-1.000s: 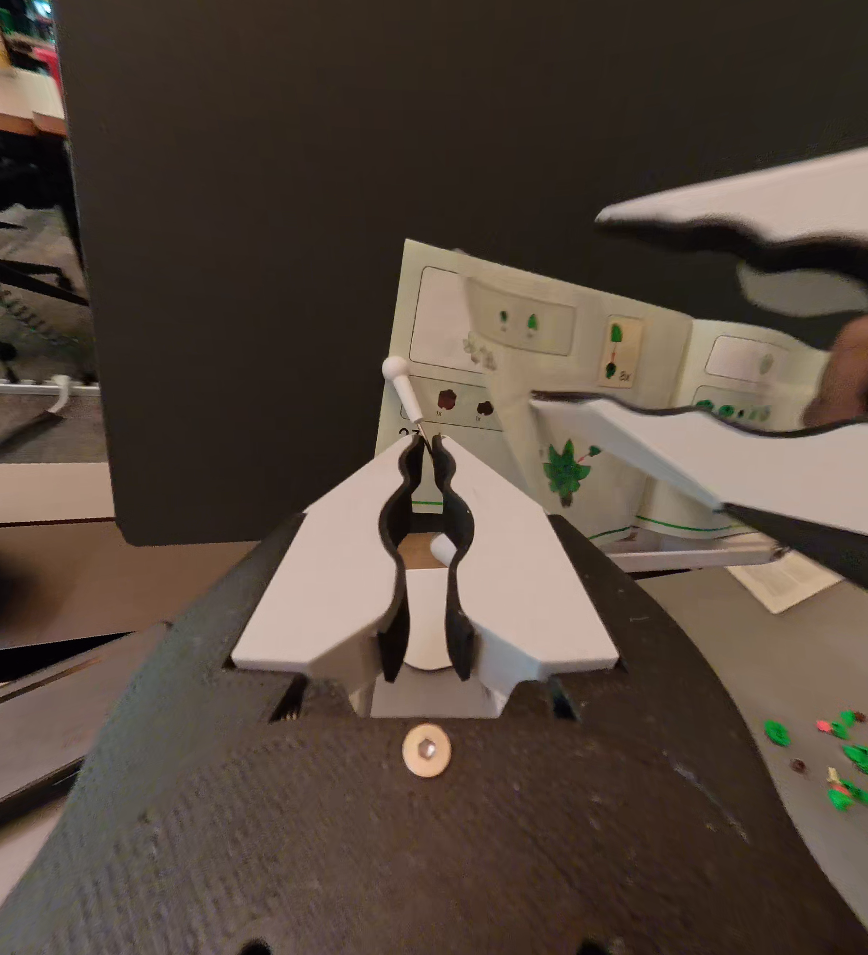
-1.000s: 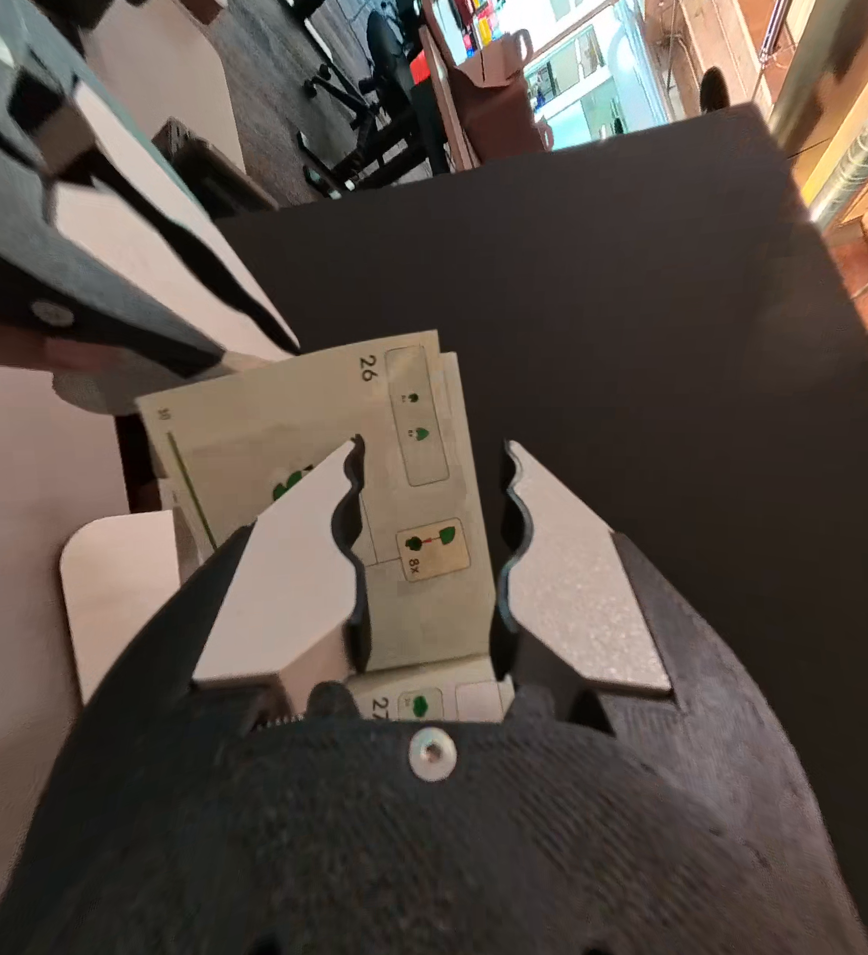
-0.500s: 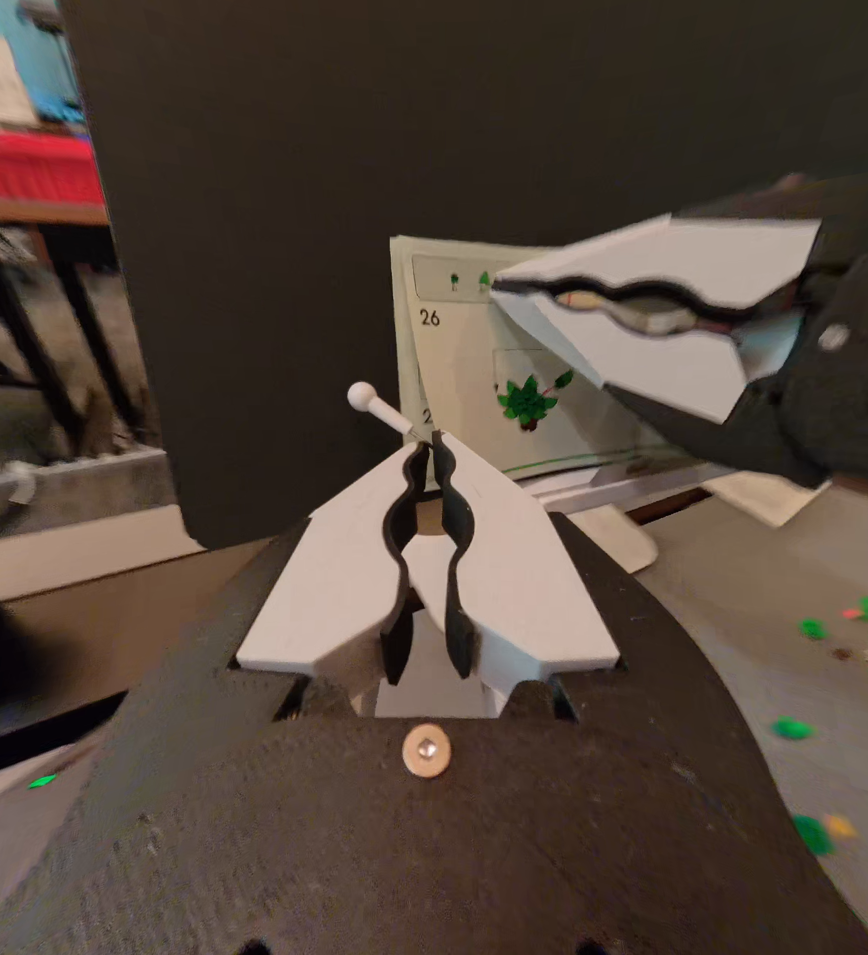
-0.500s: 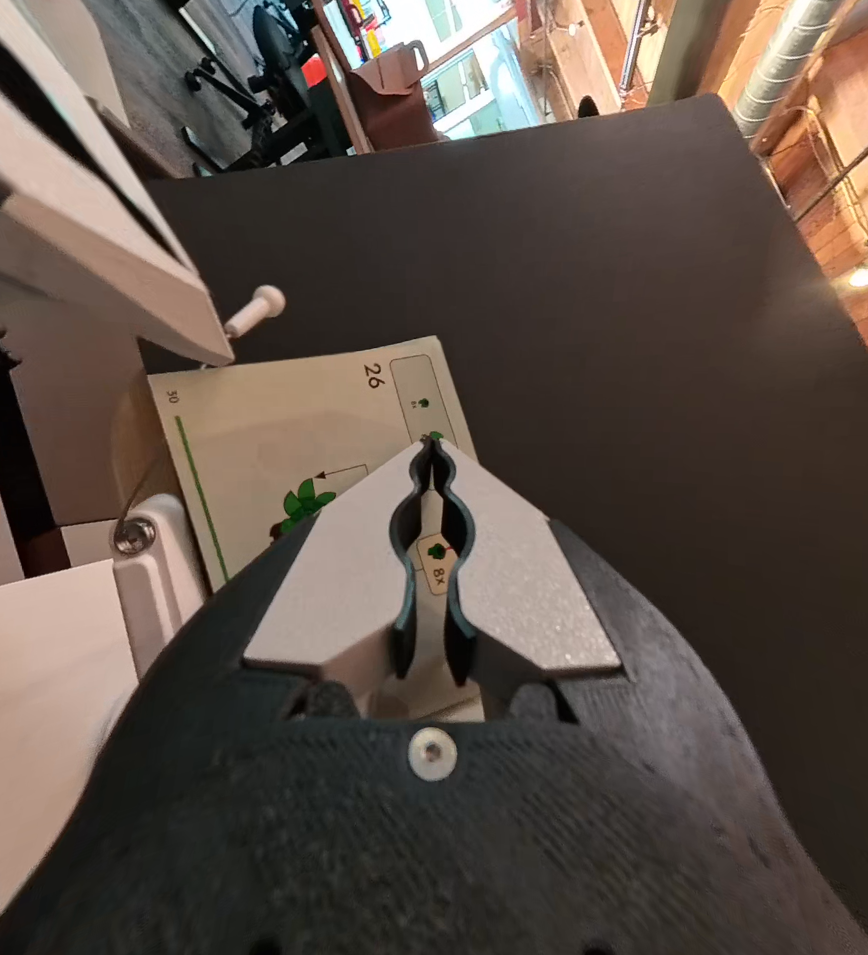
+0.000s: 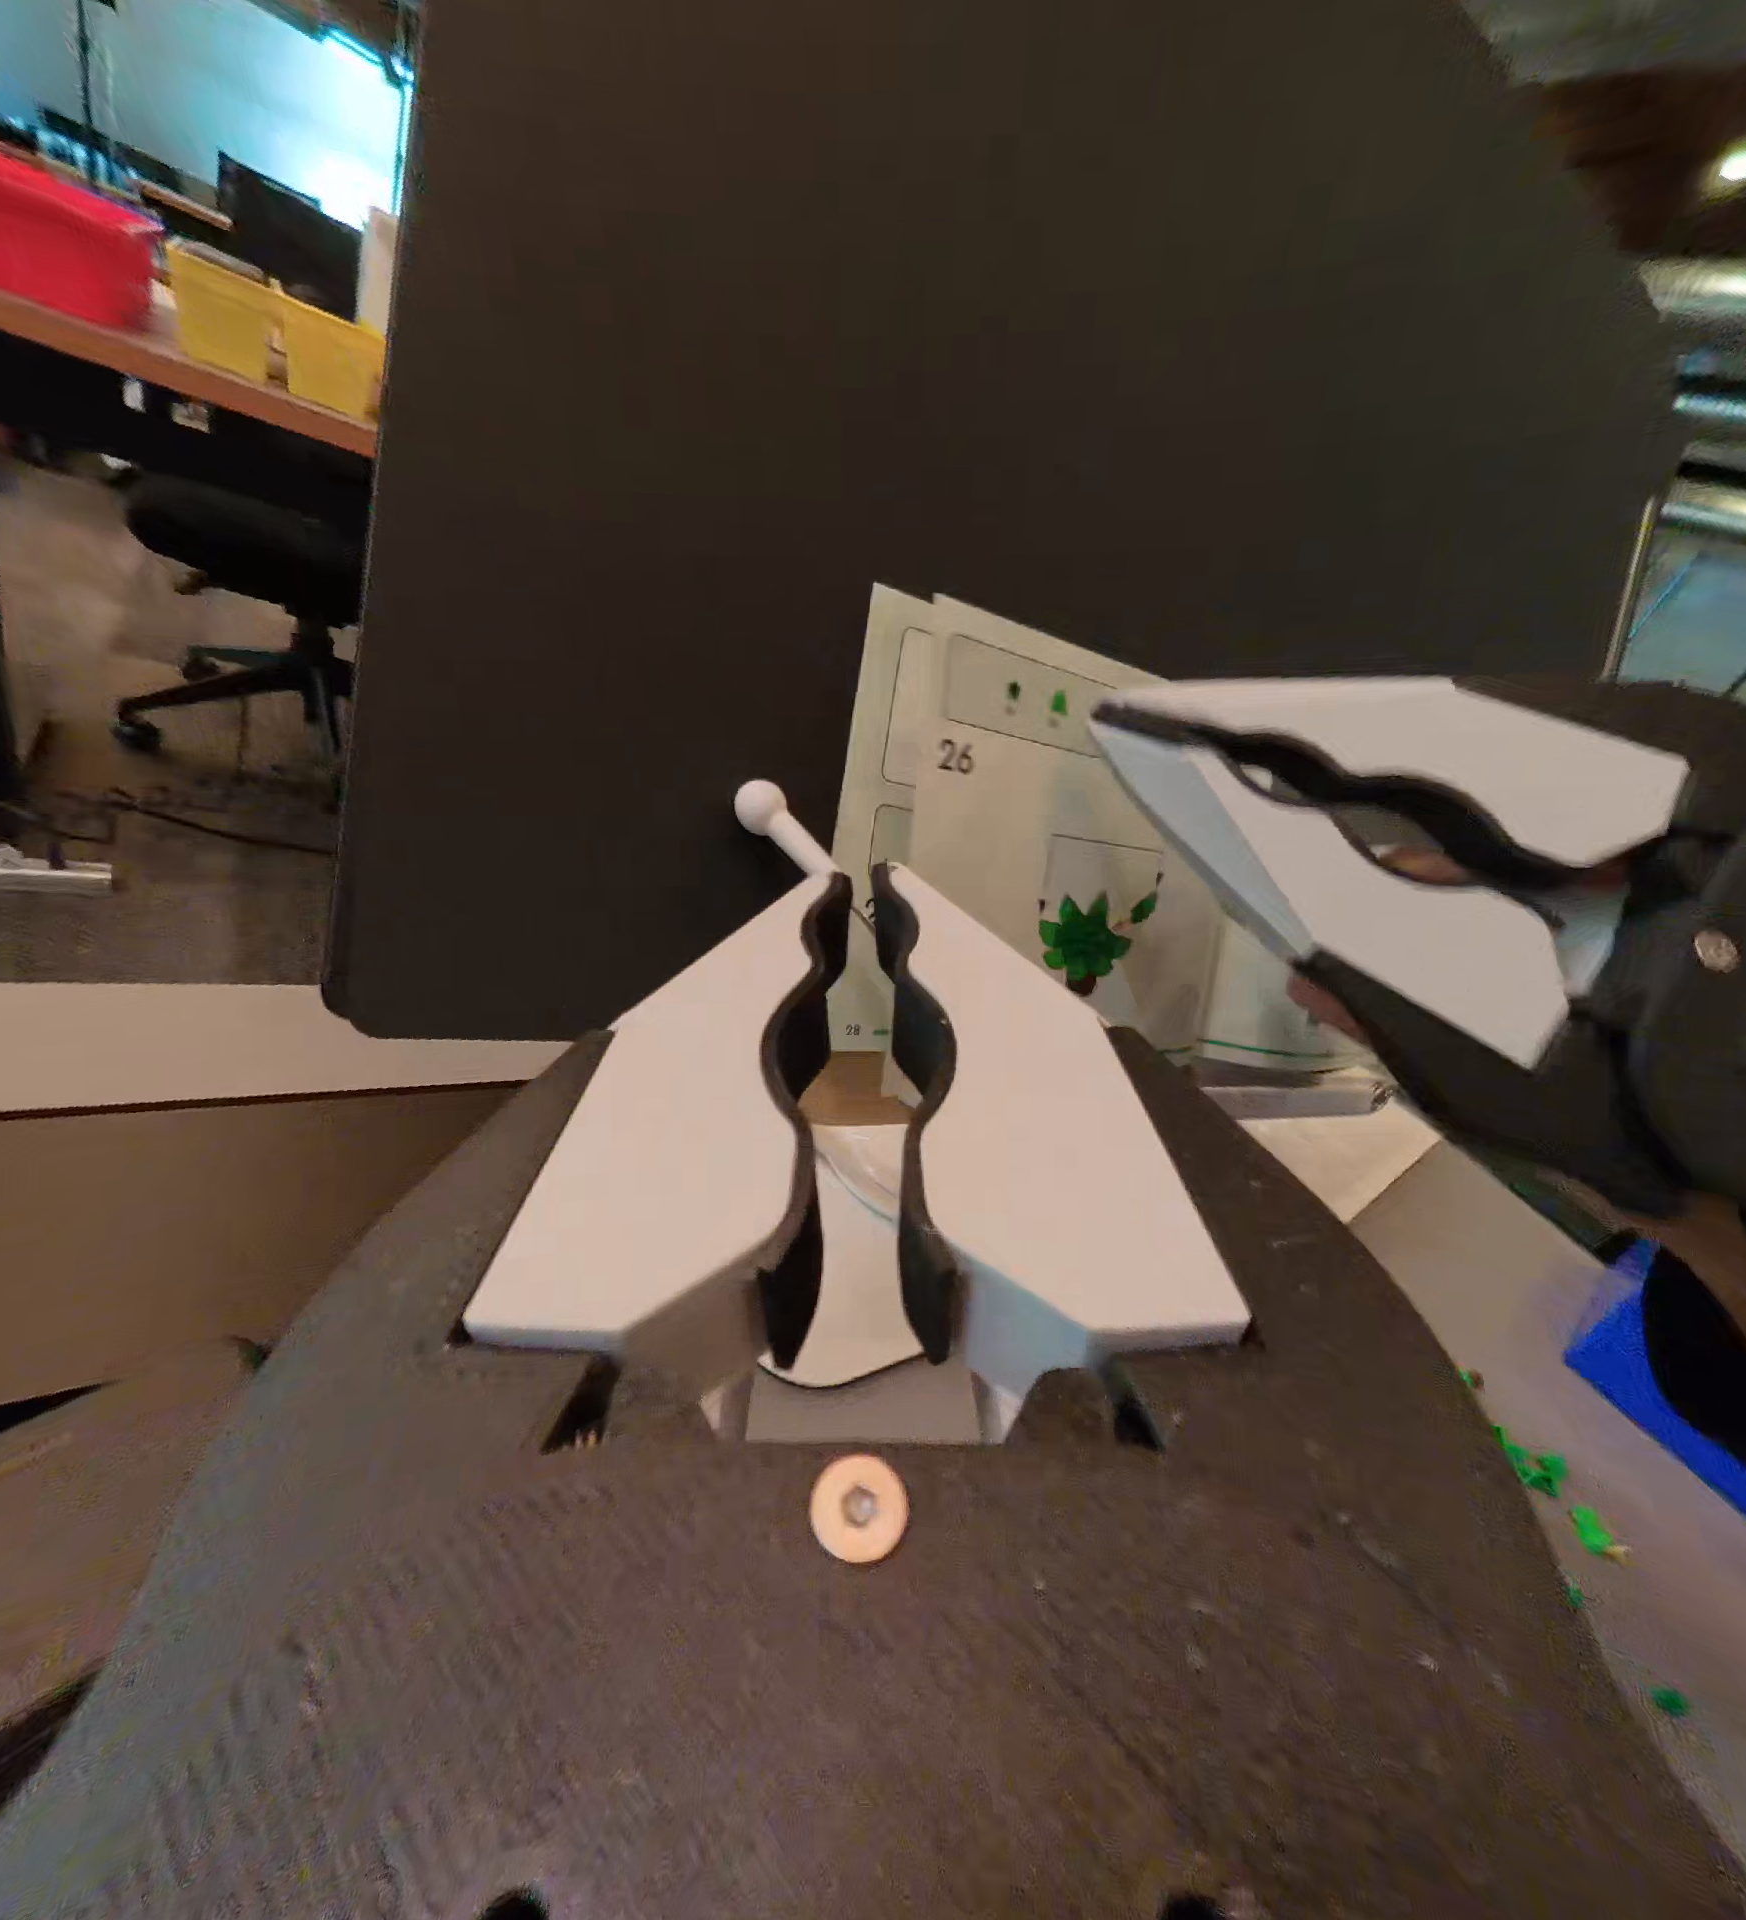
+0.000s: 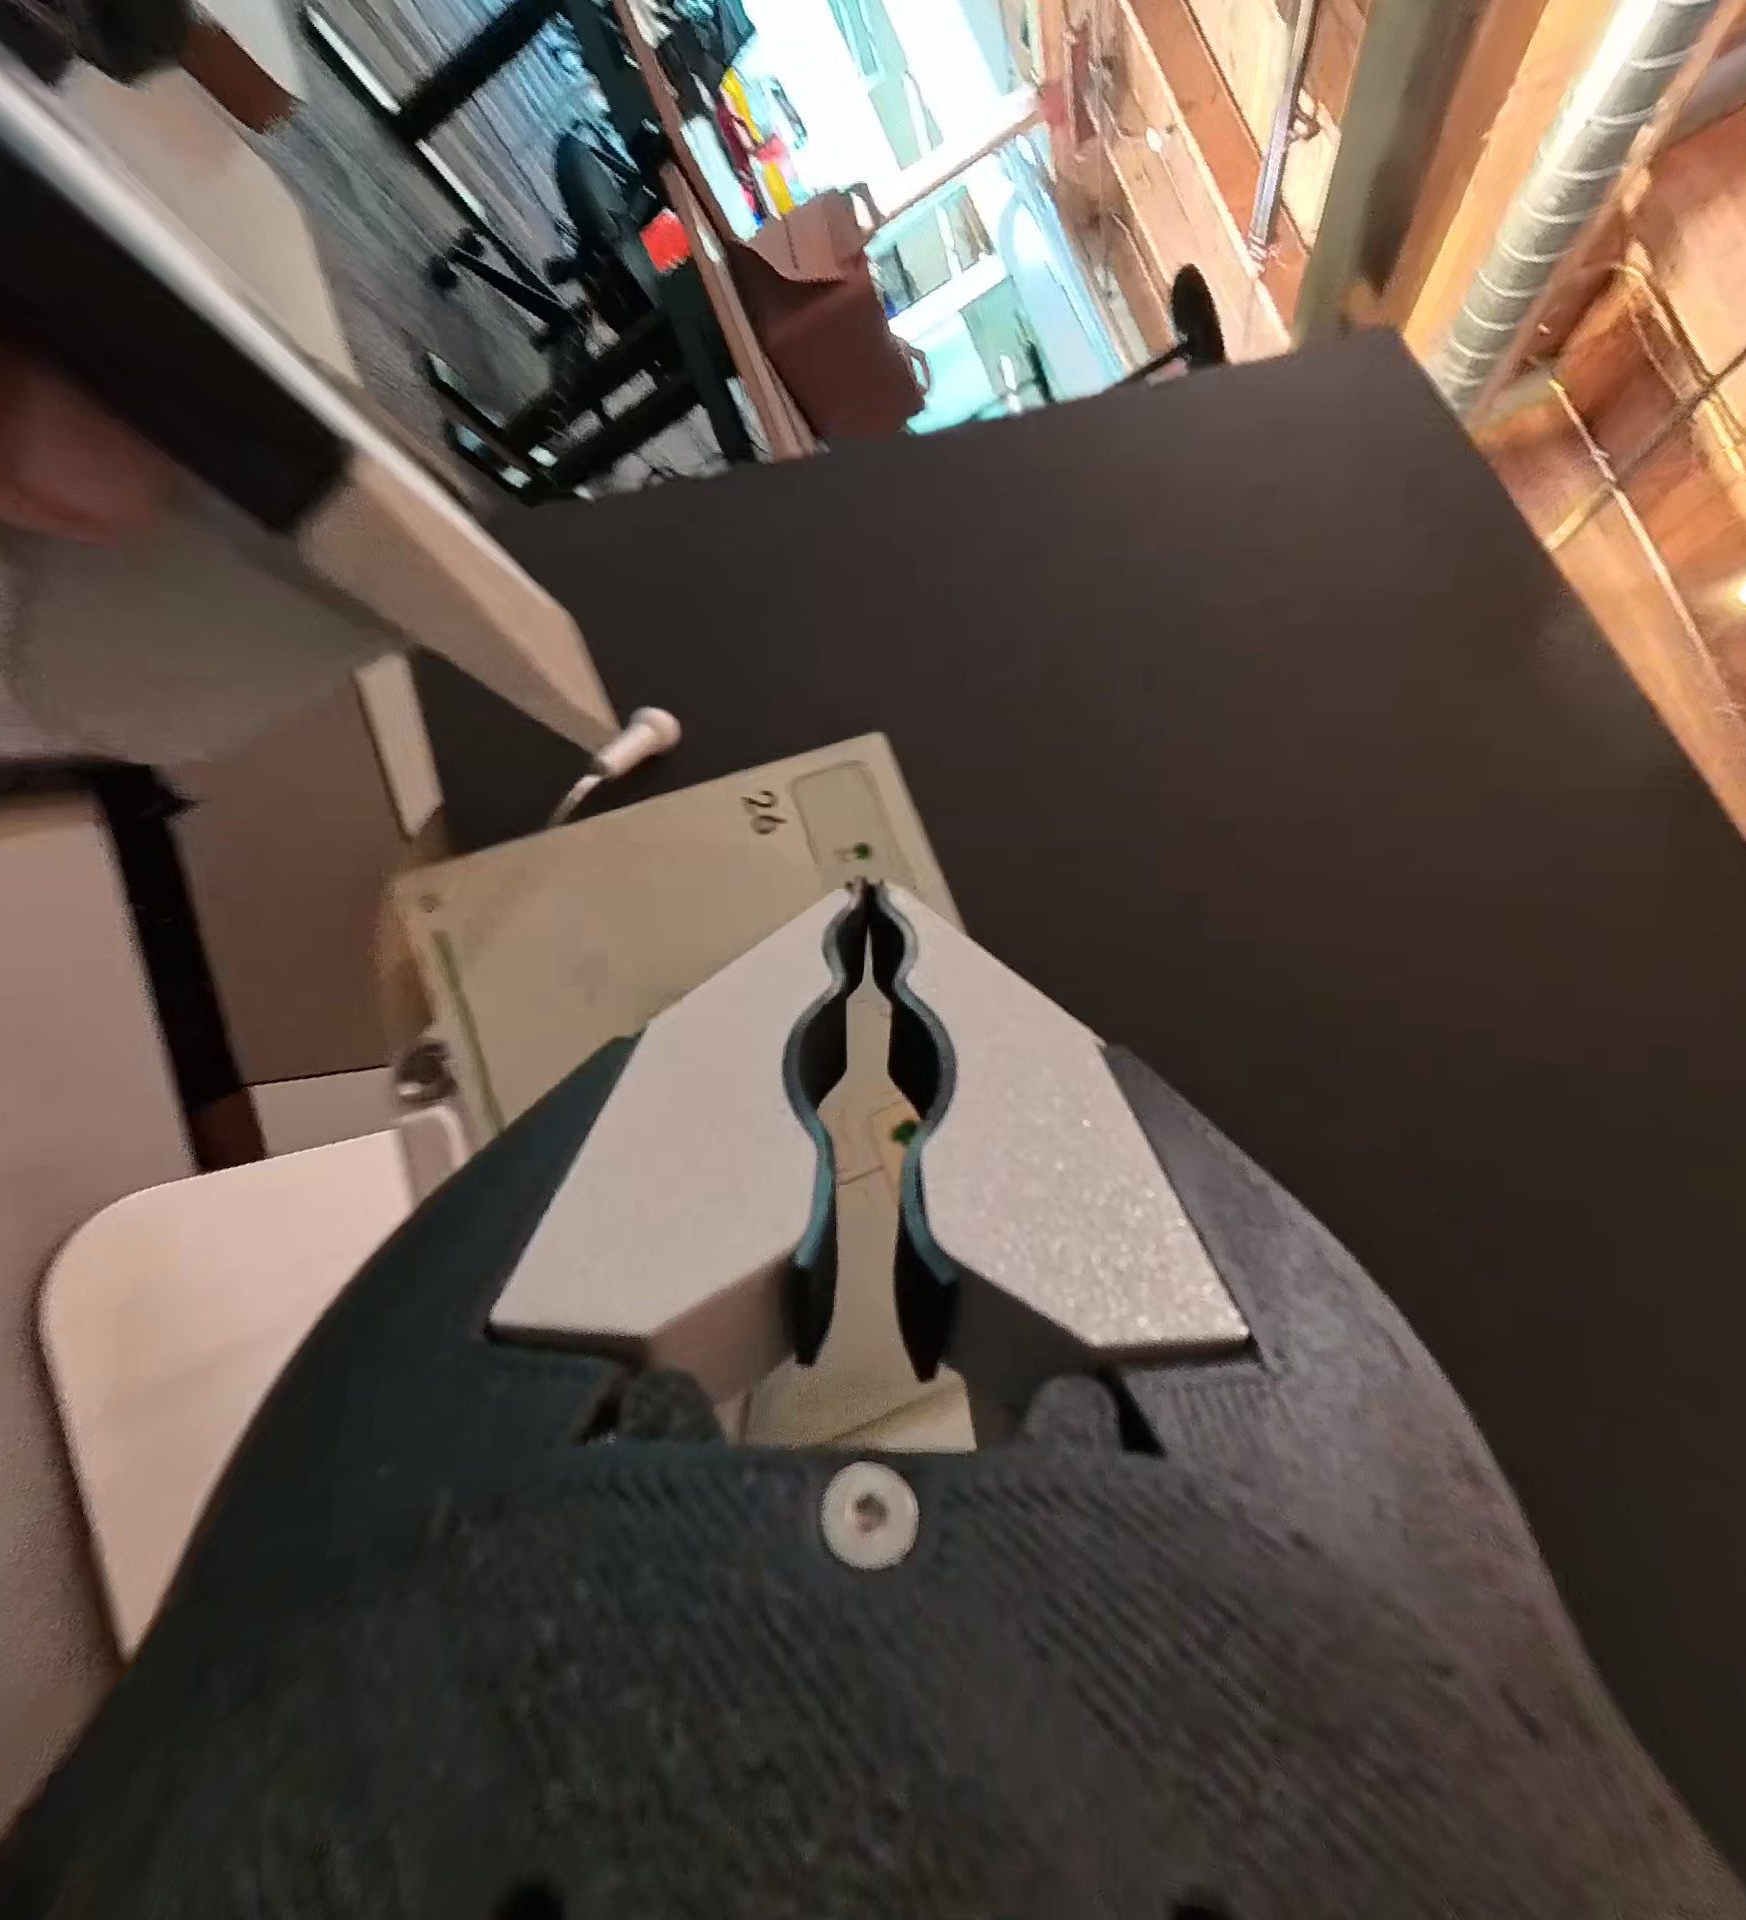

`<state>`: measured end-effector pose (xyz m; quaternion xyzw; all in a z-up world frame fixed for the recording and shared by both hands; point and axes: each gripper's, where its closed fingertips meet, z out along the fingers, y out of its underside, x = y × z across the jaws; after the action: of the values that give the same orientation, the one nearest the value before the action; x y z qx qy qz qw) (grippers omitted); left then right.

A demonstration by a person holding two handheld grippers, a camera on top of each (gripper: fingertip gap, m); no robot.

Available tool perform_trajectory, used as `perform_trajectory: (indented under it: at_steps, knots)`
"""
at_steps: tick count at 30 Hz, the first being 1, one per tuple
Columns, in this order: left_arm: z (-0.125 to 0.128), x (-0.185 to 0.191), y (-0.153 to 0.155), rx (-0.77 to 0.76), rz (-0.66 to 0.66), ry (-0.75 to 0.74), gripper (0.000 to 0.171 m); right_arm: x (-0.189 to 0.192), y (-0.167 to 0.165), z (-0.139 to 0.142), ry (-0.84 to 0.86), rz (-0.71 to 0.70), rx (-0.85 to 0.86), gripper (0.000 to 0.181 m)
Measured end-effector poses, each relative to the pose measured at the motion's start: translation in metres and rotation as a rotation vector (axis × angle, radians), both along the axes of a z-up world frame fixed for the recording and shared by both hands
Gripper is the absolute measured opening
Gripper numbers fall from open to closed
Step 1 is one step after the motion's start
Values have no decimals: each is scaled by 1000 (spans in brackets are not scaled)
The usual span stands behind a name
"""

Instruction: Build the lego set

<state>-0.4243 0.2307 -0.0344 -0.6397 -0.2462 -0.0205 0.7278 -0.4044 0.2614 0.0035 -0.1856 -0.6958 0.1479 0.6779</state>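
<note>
The instruction booklet stands upright against a black board; it also shows in the right wrist view. My right gripper is shut, pinching the top edge of a booklet page; in the left wrist view it comes in from the right. My left gripper is nearly closed on a thin white pin with a ball end, which sticks out up and to the left of the tips. The pin and the left gripper hover just left of the booklet's top corner.
The black board stands right behind the booklet. Small green Lego pieces lie on the table at the right, next to a blue object. A white stand base sits under the booklet. A desk and office chair are far left. The left gripper's tips are roughly 6 cm from the right gripper's.
My right gripper was open around the booklet page one second ago; it has shut on it and swung the page leftward. My left gripper kept the white pin and shifted slightly.
</note>
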Motion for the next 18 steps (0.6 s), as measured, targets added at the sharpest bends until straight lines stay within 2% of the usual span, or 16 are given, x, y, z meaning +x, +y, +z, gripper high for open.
perform_trajectory:
  at_steps: [3, 7, 9, 11, 18]
  knots:
    - [-4, -4, 3, -17, 8, -40, 19, 9, -18, -30, -154, 79, 45, 0]
    - [-4, 5, 14, -10, -56, -102, 30, 6, -17, -53, -249, 54, 144, 0]
    - [-9, 4, 19, -30, -50, -134, 26, 2, -10, -57, -278, 17, 149, 0]
    - [-12, 1, 20, -26, -32, -160, 5, -2, -2, -56, -277, -20, 156, 0]
    - [-12, 2, 16, 24, -105, -186, 1, -13, 12, -35, -144, -72, 165, 0]
